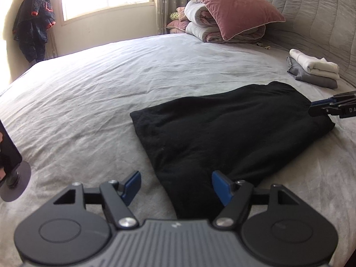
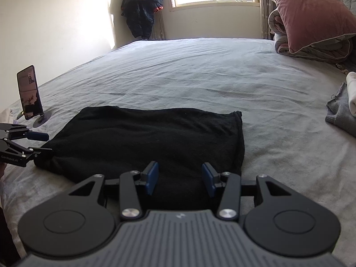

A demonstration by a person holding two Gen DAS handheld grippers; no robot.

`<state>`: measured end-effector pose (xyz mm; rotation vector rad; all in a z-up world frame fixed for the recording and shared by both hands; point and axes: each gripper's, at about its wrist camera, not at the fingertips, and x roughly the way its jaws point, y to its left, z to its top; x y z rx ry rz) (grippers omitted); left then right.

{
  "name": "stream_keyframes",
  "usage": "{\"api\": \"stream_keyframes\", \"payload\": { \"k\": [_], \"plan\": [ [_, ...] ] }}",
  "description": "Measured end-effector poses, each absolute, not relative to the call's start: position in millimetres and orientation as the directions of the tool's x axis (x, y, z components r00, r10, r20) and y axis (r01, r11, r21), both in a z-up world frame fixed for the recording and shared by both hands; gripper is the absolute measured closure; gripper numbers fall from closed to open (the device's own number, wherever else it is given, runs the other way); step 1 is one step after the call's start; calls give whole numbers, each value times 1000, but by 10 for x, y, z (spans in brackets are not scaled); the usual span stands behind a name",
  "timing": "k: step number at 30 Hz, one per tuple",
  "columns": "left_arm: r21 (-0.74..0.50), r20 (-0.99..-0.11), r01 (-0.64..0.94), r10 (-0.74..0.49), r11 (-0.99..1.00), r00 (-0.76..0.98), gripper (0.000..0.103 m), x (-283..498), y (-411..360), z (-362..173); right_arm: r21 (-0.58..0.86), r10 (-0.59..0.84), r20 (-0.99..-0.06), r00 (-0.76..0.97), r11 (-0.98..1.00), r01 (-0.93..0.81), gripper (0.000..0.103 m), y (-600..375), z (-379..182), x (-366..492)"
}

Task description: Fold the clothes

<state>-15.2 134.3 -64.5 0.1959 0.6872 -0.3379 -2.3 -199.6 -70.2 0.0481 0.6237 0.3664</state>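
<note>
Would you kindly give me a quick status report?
Left claw open, right claw open. Black garment folded flat on bed. Nothing in the way.

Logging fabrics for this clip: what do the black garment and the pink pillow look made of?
Black garment: seemingly a soft matte knit, maybe cotton or fleece; it shows a fuzzy surface with no shine. Pink pillow: probably velvet, judging by its faint sheen and piped edge.

Grey bed: black garment, folded clothes, phone stand, bedding pile.
</note>
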Motion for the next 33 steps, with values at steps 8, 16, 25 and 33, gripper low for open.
{"api": "stream_keyframes", "payload": {
  "k": [8,16,25,33],
  "plan": [
    [94,-705,311,-157,946,692,27,-48,1228,-526,239,433,-581,689,900,-365,53,-1739,-673,-5],
    [23,-720,270,-171,963,673,26,239,1246,-443,365,519,-603,606,855,-369,53,-1471,-677,-42],
    [-21,-749,249,-181,968,638,26,652,971,-499,450,571,-623,534,820,-353,53,-1273,-655,-26],
    [96,-752,226,-78,969,654,26,759,538,-495,428,554,-634,539,832,-352,53,-1260,-668,6]
  ]
}}
